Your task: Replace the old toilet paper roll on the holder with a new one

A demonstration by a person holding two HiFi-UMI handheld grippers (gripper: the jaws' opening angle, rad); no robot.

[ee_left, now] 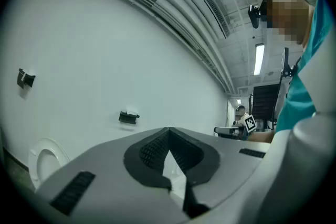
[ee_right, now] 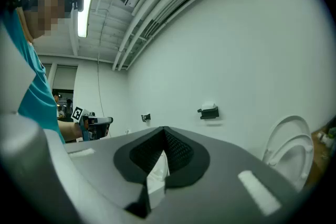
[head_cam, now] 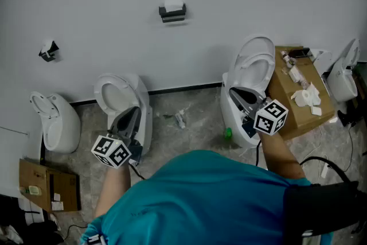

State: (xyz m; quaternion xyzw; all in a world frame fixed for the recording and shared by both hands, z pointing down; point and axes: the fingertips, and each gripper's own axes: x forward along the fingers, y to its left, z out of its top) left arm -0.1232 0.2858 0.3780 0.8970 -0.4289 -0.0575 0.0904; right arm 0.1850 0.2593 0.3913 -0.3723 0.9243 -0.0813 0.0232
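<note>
A black toilet paper holder [head_cam: 172, 13] hangs on the white wall with a white roll [head_cam: 172, 5] in it; the holder also shows in the left gripper view [ee_left: 128, 117] and the right gripper view [ee_right: 209, 112]. My left gripper [head_cam: 132, 115] is held level, far short of the wall and below left of the holder, shut and empty [ee_left: 168, 132]. My right gripper [head_cam: 237, 93] is level too, below right of the holder, shut with nothing between its jaws [ee_right: 164, 132]. Each gripper view catches the other gripper off to the side.
A second small black holder [head_cam: 49, 51] is on the wall at left. Several white toilets [head_cam: 123, 97] stand along the wall. A cardboard box [head_cam: 289, 97] at right carries white items [head_cam: 307, 96]. Debris and a green object [head_cam: 227, 133] lie on the floor.
</note>
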